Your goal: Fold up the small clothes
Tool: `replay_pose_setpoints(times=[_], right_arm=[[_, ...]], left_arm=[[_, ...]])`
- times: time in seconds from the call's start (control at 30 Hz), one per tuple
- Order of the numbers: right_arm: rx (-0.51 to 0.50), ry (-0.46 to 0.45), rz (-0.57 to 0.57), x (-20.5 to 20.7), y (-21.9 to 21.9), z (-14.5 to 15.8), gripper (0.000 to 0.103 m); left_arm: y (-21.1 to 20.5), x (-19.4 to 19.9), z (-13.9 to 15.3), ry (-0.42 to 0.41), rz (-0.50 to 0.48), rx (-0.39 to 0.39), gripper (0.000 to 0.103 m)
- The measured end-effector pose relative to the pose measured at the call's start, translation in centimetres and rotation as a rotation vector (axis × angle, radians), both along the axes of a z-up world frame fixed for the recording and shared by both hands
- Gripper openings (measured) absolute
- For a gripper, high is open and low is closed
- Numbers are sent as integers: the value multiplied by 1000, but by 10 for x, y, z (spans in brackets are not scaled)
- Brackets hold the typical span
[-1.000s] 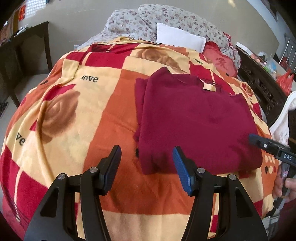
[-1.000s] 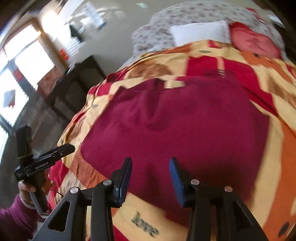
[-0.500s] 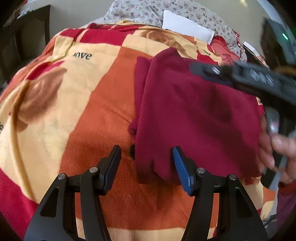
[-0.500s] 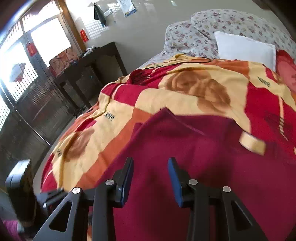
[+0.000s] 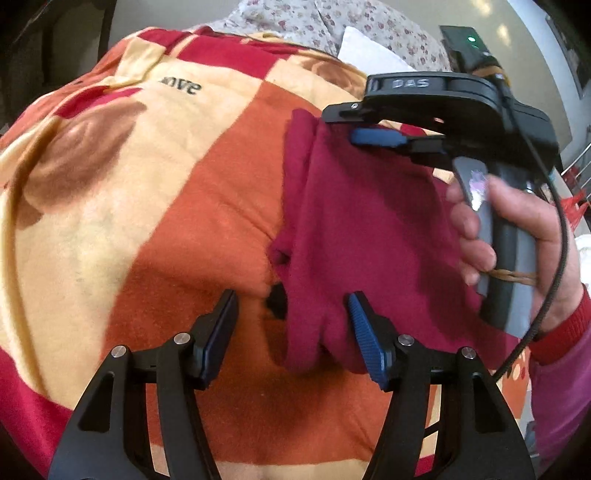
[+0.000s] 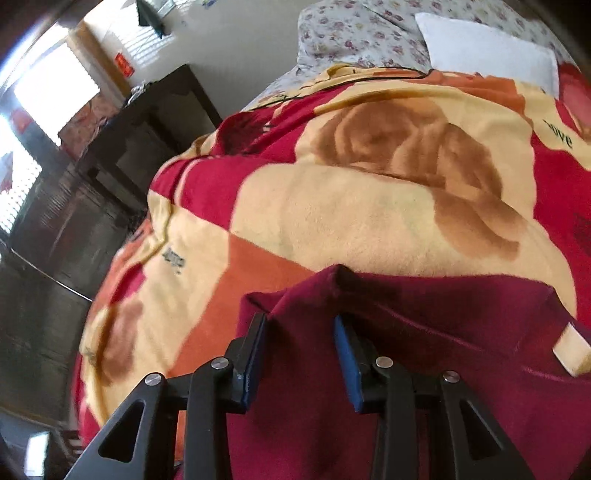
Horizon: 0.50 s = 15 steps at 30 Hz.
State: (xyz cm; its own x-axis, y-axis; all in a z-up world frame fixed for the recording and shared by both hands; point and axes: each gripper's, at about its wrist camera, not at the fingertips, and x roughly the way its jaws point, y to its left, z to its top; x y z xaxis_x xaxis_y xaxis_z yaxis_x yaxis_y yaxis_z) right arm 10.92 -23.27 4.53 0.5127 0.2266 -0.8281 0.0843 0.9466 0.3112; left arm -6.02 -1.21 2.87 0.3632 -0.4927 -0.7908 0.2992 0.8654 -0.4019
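Observation:
A dark red folded garment lies on a bed covered by an orange, red and cream blanket. My left gripper hovers over the garment's near left corner, its jaws opening, with the folded edge between the blue pads but not pressed. My right gripper, held by a hand, hangs over the garment's far left corner. In the right wrist view that gripper has its jaws opening over the garment, the corner fold lying between the fingers without being pinched. A cream label shows at the right.
A white pillow and a floral quilt lie at the head of the bed. A dark wooden desk stands beside the bed near a bright window. The blanket left of the garment is bare.
The right gripper swept from the garment's right side across to its far left corner. The left gripper sank closer to the near left corner. Both sets of jaws widened a little.

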Motion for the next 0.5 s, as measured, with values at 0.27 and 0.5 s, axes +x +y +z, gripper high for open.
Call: replay_pose_setpoints(times=[0.27,0.5], right_arm=[[-232,122,28,18,49,-21,83],[-471,114,48,17,69,-31,58]], left_arm=[[3,-7,-3,-10,14,-8,63],[3,-8,-1,-8,10,-5,65]])
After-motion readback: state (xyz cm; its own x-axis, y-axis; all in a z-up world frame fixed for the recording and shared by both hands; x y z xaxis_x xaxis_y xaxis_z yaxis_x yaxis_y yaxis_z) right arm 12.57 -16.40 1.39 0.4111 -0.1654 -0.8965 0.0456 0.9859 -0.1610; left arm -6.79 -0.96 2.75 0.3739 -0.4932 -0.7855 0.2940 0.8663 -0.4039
